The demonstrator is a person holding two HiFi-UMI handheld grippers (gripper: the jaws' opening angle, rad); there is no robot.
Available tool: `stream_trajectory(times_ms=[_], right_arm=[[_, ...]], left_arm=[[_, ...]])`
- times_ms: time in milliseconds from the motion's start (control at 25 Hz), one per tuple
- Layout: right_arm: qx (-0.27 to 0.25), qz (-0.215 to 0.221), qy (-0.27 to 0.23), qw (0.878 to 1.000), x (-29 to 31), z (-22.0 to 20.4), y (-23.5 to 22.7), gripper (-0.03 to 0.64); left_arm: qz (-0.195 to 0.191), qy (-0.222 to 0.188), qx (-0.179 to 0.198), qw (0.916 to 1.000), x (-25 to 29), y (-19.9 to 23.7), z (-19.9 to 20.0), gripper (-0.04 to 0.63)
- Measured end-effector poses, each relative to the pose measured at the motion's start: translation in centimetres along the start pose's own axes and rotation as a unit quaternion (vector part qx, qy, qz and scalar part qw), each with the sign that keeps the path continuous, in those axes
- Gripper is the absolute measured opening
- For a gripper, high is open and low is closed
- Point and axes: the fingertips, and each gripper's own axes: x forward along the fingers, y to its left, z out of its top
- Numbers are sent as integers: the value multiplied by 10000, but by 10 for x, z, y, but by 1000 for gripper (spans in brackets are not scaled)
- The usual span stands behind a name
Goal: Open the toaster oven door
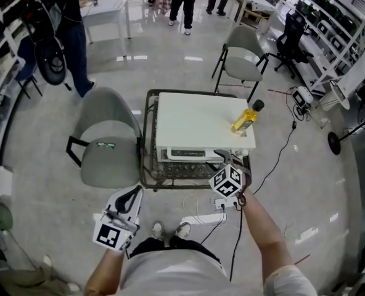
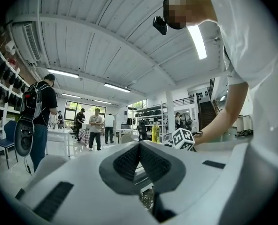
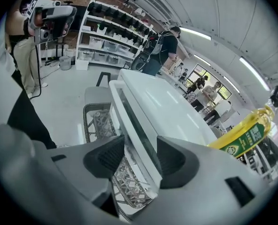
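The white toaster oven (image 1: pixel 198 125) stands on a low wicker table (image 1: pixel 147 165), its front door (image 1: pixel 188 155) facing me and closed. My right gripper (image 1: pixel 223 163) reaches down to the door's right end. In the right gripper view the door's white top edge (image 3: pixel 129 118) runs between the jaws of my right gripper (image 3: pixel 141 158), and a gap shows beside the left pad. My left gripper (image 1: pixel 133 194) hangs low at the left, away from the oven. Seen in its own view, the left gripper (image 2: pixel 140 161) has its pads together with nothing between them.
A yellow oil bottle (image 1: pixel 245 119) lies on the oven's top near the right corner, also in the right gripper view (image 3: pixel 244 135). Grey chairs stand at the left (image 1: pixel 105 137) and behind (image 1: pixel 243 54). White cables (image 1: pixel 201 213) trail on the floor by my feet. People stand farther back.
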Motion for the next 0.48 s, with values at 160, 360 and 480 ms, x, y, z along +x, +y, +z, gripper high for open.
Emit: stream_trajectory(times_ms=[160, 360, 480], right_arm=[[-110, 99, 219, 9996, 14, -7, 5, 233], [-147, 250, 436, 9986, 25, -12, 12, 241], [-35, 229, 403, 9989, 27, -13, 16, 253]], left_arm=[[-54, -24, -35, 10000, 1, 2, -4, 15], [-78, -22, -96, 9999, 2, 4, -5, 15], [-92, 2, -133, 9999, 2, 5, -7, 15]])
